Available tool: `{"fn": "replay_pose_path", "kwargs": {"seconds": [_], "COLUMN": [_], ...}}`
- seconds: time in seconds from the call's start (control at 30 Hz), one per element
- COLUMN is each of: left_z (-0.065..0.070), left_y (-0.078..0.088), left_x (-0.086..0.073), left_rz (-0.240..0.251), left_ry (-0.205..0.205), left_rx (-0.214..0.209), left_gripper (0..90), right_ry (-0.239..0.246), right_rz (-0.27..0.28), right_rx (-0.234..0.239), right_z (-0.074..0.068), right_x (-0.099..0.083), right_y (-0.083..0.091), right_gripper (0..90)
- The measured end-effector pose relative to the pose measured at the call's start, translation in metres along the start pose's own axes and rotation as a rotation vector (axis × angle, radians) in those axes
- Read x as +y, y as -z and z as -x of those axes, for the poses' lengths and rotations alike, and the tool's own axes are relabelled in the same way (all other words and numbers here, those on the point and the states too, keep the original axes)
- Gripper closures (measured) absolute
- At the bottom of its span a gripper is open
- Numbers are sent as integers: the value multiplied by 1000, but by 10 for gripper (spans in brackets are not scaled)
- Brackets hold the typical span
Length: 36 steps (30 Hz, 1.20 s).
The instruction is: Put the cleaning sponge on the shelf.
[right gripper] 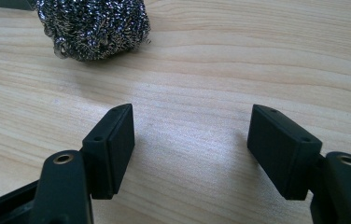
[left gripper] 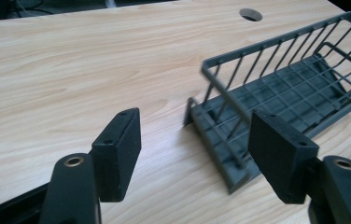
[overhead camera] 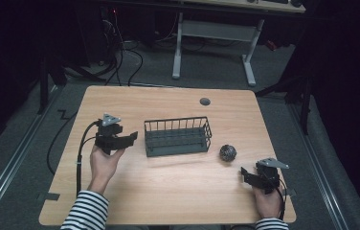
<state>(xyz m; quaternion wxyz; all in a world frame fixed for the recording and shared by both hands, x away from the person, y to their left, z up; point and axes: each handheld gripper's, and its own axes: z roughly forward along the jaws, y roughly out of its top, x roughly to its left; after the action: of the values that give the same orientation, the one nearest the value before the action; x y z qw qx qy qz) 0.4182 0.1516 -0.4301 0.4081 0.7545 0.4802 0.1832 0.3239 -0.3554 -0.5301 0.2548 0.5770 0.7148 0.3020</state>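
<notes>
A dark wire basket (overhead camera: 178, 136) stands empty in the middle of the wooden table (overhead camera: 168, 191). In the left gripper view its near end (left gripper: 239, 140) lies just beyond the right jaw. A steel wool scourer ball (overhead camera: 228, 153) rests to the right of the basket; it appears at the top left of the right gripper view (right gripper: 94, 28). My left gripper (overhead camera: 132, 137) is open, left of the basket, jaws pointing toward it (left gripper: 194, 151). My right gripper (overhead camera: 243, 175) is open near the front right, just short of the scourer (right gripper: 190, 149).
A round grey cable hole (overhead camera: 205, 101) sits near the table's far edge, also seen in the left gripper view (left gripper: 250, 14). Beyond the table stand a white desk frame (overhead camera: 214, 38) and loose cables on the floor. Bare wood lies between the two hands.
</notes>
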Motion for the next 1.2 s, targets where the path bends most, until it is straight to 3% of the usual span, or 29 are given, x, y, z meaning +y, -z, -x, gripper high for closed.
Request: {"fn": "replay_pose_path", "kwargs": {"seconds": [0.23, 0.43, 0.7, 1.03, 1.2], "left_z": [-21, -34, -47, -58, -62], "left_y": [19, 26, 26, 18, 15], "left_x": [-18, -40, -70, -104, -112], "left_rz": [32, 21, -1, -61, -82], "left_ry": [44, 68, 117, 136, 141], "left_rx": [22, 50, 90, 153, 172], "left_gripper": [355, 354, 354, 346, 339], "right_ry": [0, 0, 0, 0, 0], "right_rz": [-1, -1, -1, 0, -1], "right_rx": [-1, -1, -1, -1, -1], "right_z": [0, 0, 0, 0, 0], "right_x": [0, 0, 0, 0, 0], "right_y": [0, 0, 0, 0, 0], "right_gripper": [325, 325, 325, 325, 325]}}
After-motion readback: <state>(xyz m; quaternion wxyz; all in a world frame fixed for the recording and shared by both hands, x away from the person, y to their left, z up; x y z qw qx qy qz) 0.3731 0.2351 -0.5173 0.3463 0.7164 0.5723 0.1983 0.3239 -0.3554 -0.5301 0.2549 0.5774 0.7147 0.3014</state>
